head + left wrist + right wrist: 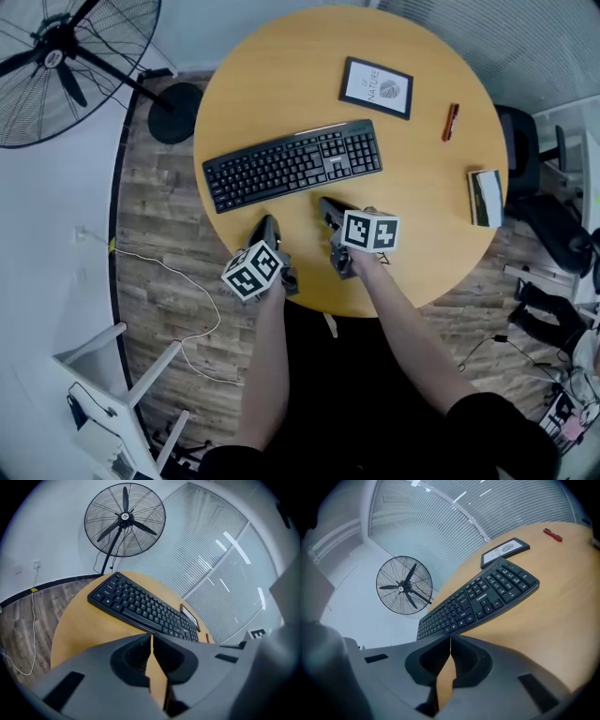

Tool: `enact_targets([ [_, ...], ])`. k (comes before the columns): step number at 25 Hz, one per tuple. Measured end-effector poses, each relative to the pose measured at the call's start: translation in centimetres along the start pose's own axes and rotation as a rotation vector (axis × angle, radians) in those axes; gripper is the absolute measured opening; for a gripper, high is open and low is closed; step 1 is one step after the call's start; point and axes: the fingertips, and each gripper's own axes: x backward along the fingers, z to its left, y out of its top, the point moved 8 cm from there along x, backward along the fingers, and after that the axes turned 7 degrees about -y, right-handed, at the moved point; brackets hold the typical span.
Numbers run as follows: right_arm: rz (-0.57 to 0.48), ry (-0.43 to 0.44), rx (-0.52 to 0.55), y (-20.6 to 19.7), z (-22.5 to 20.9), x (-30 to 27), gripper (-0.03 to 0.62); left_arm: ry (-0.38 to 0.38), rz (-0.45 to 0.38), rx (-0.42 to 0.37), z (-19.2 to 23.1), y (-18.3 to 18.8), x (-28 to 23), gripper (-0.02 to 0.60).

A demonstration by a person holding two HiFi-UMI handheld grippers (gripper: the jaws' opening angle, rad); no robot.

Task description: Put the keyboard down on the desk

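Black full-size plastic keyboard (292, 164) lies flat on the round light-wood counter (281, 75), centre of the head view, slanting up to the right. Left gripper (269, 223) sits just below its lower edge, jaws pressed together, nothing between them. Right gripper (326, 203), lower centre, is near the same edge, jaws also together and empty. Black-framed white card (376, 87) and small red pen (451, 122) lie upper right.

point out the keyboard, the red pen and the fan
keyboard (281, 169), head view, middle of the key rows
red pen (451, 122), head view, middle of its body
fan (53, 49), head view, hub of the blades
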Motion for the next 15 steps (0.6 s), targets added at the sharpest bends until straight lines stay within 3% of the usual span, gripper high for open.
enact_targets([
  [8,-0.04,0.029,0.089,-1.2,-0.1,4.8,0.009,-0.005,-0.046,-0.063,-3.6,-2.1,3.6,0.0],
  [15,-0.092,0.018,0.287,-1.8,1.1,8.8,0.009,-0.017,-0.069,-0.165,-6.5,-3.5,6.5,0.0],
])
